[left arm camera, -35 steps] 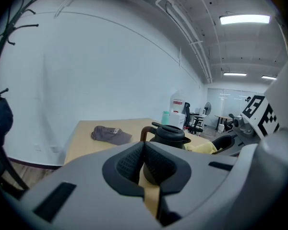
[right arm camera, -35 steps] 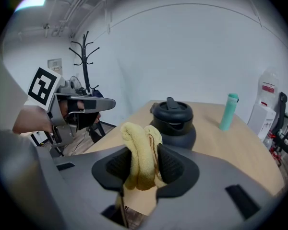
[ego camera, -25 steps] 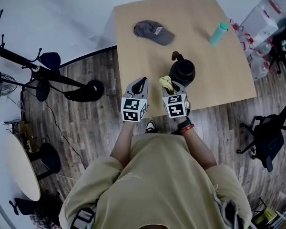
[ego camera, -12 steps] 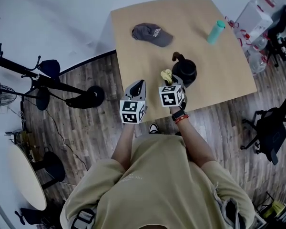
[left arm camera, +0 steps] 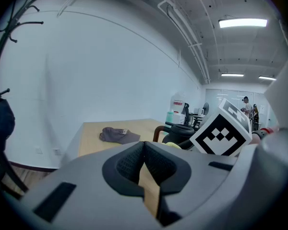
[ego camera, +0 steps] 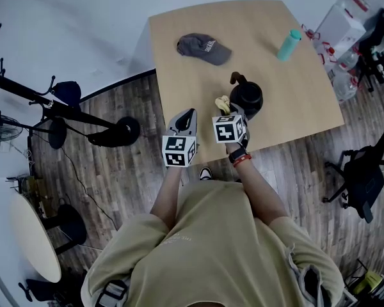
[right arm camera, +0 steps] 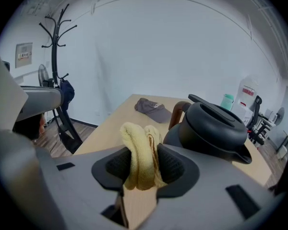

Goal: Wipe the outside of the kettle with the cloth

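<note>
**Cloth clamped in the right gripper, close beside the kettle**

Head view: the black kettle [ego camera: 246, 96] stands on the wooden surface [ego camera: 192, 82], near its front edge. The right gripper [ego camera: 228, 110] sits just left of the kettle with the yellow cloth [ego camera: 223, 102] bunched at its tip. Whether the cloth touches the kettle cannot be told. The left gripper [ego camera: 188, 114] hangs further left of the kettle. A grey cap [ego camera: 203, 47] lies behind and left of the kettle, and a teal bottle [ego camera: 288, 45] behind and right. The cap's white print is too small to read.

Left gripper view: the left gripper [left arm camera: 144, 150] has its jaws pressed together with nothing between them. The kettle [left arm camera: 180, 130] shows ahead and right, partly behind the other gripper's marker cube [left arm camera: 223, 128].

Right gripper view: the right gripper [right arm camera: 145, 169] clamps the folded cloth [right arm camera: 137, 143], which stands up between the jaws. The kettle [right arm camera: 213, 131] is just right of the cloth, lid on. Beyond the kettle, a white container [right arm camera: 247, 97] carries a red label that cannot be read.
</note>
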Tool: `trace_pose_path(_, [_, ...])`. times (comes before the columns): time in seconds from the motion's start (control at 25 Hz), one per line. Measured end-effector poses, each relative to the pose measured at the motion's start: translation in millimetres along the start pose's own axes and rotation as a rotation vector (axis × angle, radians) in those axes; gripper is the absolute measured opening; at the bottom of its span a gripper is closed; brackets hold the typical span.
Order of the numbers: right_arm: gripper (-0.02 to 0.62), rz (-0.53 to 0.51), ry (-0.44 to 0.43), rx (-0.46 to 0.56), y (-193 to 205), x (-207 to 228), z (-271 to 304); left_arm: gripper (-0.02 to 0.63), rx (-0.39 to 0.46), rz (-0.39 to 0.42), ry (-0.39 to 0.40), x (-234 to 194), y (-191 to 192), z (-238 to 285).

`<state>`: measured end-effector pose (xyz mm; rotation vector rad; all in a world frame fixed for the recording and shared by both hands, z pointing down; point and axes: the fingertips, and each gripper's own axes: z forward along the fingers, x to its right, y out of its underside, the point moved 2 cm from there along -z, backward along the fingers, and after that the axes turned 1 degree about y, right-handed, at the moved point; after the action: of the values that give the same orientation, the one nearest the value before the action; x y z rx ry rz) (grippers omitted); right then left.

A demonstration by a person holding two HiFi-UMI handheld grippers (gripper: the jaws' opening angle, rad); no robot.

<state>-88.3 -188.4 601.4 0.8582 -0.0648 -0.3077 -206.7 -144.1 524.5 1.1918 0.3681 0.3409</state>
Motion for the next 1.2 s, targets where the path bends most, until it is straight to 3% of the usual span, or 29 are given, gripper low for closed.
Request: trace_pose_path(1.2, [0.155,0.018,-0.132,-0.065,43,31,-33,0.024,-0.018,-0.062,-0.021,58,16,19])
